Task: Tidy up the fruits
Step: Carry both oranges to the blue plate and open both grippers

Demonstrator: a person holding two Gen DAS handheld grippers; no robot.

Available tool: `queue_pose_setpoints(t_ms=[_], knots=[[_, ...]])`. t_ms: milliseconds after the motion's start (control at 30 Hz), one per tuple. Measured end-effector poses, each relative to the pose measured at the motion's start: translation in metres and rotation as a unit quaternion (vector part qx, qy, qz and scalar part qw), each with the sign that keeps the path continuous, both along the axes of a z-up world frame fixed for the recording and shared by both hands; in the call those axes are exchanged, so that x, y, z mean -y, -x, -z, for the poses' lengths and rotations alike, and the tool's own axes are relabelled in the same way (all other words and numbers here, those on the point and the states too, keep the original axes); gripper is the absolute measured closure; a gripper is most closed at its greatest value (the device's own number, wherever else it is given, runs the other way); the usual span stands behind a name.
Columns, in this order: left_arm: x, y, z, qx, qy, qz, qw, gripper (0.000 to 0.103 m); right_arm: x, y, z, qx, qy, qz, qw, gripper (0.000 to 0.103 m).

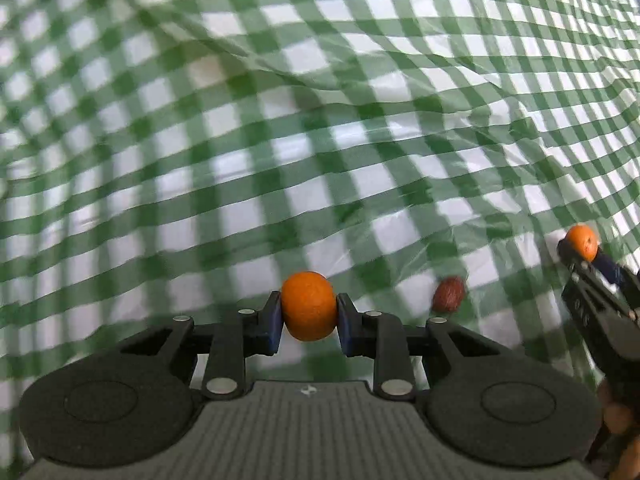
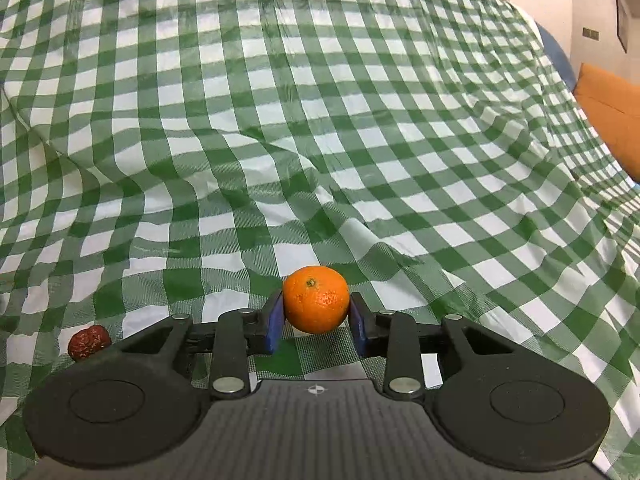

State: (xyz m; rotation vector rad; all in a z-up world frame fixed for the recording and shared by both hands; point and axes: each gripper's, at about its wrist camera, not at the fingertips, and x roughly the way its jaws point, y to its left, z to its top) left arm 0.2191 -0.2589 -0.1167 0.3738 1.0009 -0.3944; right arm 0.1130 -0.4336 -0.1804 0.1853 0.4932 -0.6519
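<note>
Oranges, 2 of them: the left claw point(image 1: 309, 312) grips one orange point(image 1: 309, 306), the right claw point(image 2: 316, 312) clamps another orange point(image 2: 316, 298); a red date point(image 2: 89, 342) lies on the checked cloth point(image 2: 320, 120).

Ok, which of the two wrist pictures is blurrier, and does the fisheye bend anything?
Left wrist view: motion blur smears the green-and-white checked cloth and the wrinkled reddish-brown dried fruit; the small round orange fruit in the left gripper stays fairly sharp. Right wrist view: crisp, dimples show on the orange fruit in the right gripper. Both views: the cloth's checks curve toward the edges.
</note>
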Motion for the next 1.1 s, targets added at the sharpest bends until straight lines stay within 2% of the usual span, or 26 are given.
queue_pose_setpoints(t_ms=[100,200,300,400,567,900,1100], knots=[[-0.027,0.023,-0.025,0.010,-0.008,-0.022,0.9997,0.073,-0.003,0.008,-0.007,-0.003,0.004,0.003,1.000,0.068],[-0.052,0.044,-0.046,0.019,-0.011,-0.036,0.9991,0.073,-0.011,0.024,-0.026,0.002,0.006,0.005,1.000,0.068],[-0.075,0.063,-0.061,0.031,-0.017,-0.049,0.9982,0.073,-0.019,0.044,-0.051,0.028,-0.012,0.003,1.000,0.068],[-0.098,0.087,-0.076,0.038,-0.013,-0.059,0.9974,0.073,-0.041,0.074,-0.073,0.036,-0.011,-0.030,0.999,0.068],[-0.134,0.127,-0.097,0.048,-0.002,-0.072,0.9962,0.073,-0.086,0.118,-0.100,0.022,-0.015,-0.106,0.994,0.068],[-0.214,0.196,-0.122,0.046,0.022,-0.117,0.9918,0.073,-0.181,0.172,-0.158,0.031,-0.037,-0.239,0.970,0.067],[-0.257,0.228,-0.131,0.055,0.038,-0.143,0.9874,0.073,-0.229,0.187,-0.180,0.033,-0.037,-0.312,0.949,0.067]])
